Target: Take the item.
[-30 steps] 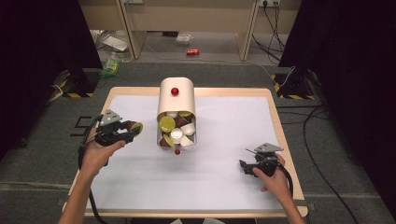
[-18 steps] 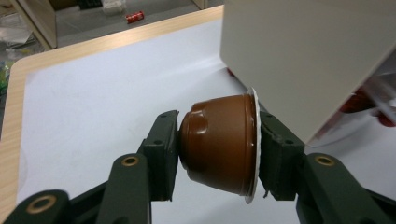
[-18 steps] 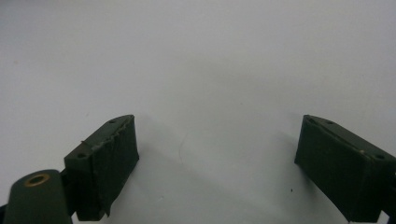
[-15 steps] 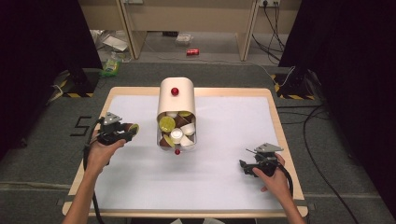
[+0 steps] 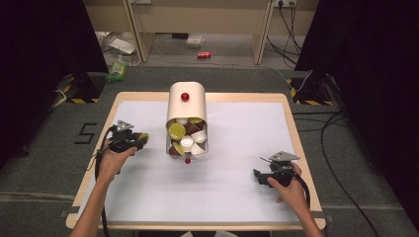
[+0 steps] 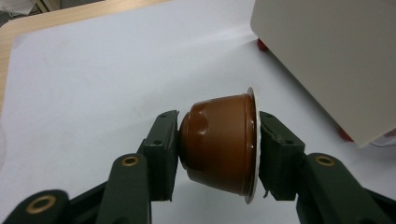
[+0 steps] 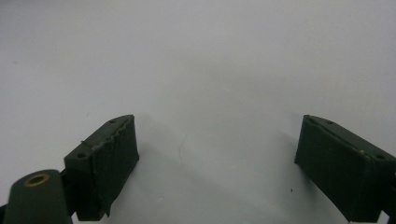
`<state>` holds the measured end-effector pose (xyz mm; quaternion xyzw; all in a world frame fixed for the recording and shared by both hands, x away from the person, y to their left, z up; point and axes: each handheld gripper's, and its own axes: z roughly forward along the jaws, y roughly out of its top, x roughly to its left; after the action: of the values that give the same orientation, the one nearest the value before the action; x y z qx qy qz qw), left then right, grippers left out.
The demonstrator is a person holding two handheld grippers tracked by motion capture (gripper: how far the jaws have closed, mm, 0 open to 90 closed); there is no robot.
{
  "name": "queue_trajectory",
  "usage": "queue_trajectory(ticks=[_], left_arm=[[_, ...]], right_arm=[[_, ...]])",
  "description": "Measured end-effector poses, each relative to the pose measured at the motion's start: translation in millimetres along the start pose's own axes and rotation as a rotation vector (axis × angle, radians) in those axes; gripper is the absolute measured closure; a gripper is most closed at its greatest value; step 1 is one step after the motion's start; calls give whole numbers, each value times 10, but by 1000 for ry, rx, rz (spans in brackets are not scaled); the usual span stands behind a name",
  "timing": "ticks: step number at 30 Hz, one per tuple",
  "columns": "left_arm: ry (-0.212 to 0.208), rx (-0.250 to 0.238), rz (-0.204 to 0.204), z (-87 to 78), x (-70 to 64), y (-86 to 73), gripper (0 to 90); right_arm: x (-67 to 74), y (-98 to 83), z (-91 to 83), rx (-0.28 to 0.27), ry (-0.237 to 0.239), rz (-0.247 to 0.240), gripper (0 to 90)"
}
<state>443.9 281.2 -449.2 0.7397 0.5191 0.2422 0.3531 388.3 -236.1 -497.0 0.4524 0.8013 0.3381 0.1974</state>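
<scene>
Clamping the brown capsule sideways between its pads, your left gripper hung low over the white sheet, just left of the cream dispenser. Your right gripper rested there, jaws apart.

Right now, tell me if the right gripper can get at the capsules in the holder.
Probably yes. The right gripper is open and empty, the white mat between it and the capsule holder is bare, and the capsules lie exposed at its open front.
</scene>
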Motion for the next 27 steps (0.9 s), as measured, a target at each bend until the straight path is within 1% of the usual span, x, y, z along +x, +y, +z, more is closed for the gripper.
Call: queue_trajectory(ticks=[4, 13, 22, 25, 27], left_arm=[[7, 7, -5, 79, 12, -3, 531], [25, 21, -17, 190, 63, -26, 530], [23, 46, -19, 285, 53, -54, 529], [21, 51, -18, 304, 48, -60, 528], [19, 49, -25, 315, 47, -64, 526]], right_arm=[[-1, 0, 0, 0, 1, 0, 131], [0, 0, 0, -1, 0, 0, 131], [2, 0, -1, 1, 0, 3, 131], [3, -1, -1, 1, 0, 3, 131], [2, -1, -1, 1, 0, 3, 131]])
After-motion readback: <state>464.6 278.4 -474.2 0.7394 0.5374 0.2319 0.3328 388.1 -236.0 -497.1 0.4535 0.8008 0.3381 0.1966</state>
